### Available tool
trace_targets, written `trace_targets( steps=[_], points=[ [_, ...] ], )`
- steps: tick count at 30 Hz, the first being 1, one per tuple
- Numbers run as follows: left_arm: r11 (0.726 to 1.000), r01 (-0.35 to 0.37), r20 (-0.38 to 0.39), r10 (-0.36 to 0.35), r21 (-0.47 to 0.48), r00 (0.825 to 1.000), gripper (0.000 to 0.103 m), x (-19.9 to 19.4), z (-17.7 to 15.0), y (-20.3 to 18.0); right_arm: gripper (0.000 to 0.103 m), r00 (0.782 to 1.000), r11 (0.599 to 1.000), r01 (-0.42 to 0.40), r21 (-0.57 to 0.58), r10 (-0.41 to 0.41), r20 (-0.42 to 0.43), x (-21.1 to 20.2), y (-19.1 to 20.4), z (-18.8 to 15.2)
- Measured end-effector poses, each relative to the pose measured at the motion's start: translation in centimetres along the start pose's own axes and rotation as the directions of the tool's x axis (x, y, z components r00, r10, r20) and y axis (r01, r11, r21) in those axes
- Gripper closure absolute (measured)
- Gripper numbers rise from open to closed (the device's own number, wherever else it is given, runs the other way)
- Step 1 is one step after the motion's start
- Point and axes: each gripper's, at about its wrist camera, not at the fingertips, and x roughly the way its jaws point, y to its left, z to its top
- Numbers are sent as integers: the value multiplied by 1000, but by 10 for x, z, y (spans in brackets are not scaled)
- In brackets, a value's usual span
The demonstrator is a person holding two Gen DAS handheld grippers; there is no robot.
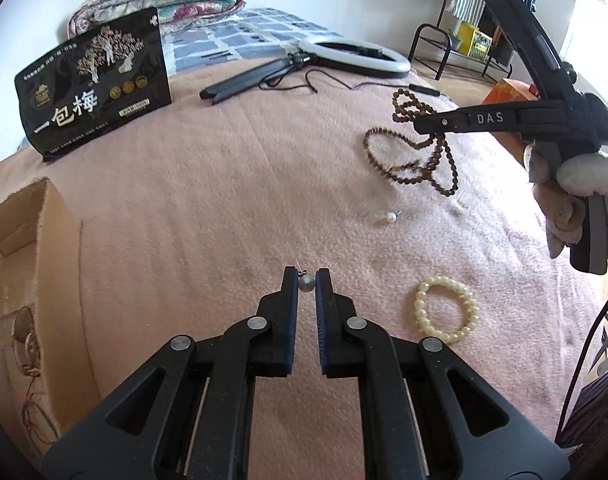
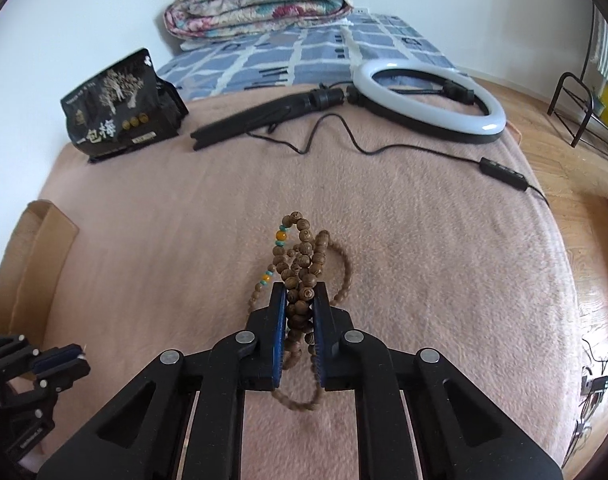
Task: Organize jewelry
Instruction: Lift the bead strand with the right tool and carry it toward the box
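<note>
Pick-up step: left gripper (image 1: pixel 306 280) clamped a grey pearl earring (image 1: pixel 306 283), right gripper (image 2: pixel 299 300) gripped wooden beads (image 2: pixel 299 264) (both lifted); next, carry to cardboard box (image 1: pixel 43 216) at far left

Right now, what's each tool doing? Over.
Left tool shut on grey pearl earring. Right tool shut on wooden bead necklace, lifted. Cream bracelet, white pearl earring waiting. Nothing blocking.

pink blanket (image 1: pixel 223 200) (pearl bracelet (image 1: pixel 446 310), earring (image 1: pixel 391 217))
</note>
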Motion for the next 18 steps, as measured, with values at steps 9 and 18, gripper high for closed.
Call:
trace_targets(
  steps=[9,18],
  points=[
    [1000,9,64,-7,-22,998,96,-41,5,0,92,997,1000,-21,-17,22,69,-48,12,-3],
    [999,9,117,-3,-44,993,96,-78,3,4,92,991,997,-64,-36,68,114,-92,29,-8]
  ],
)
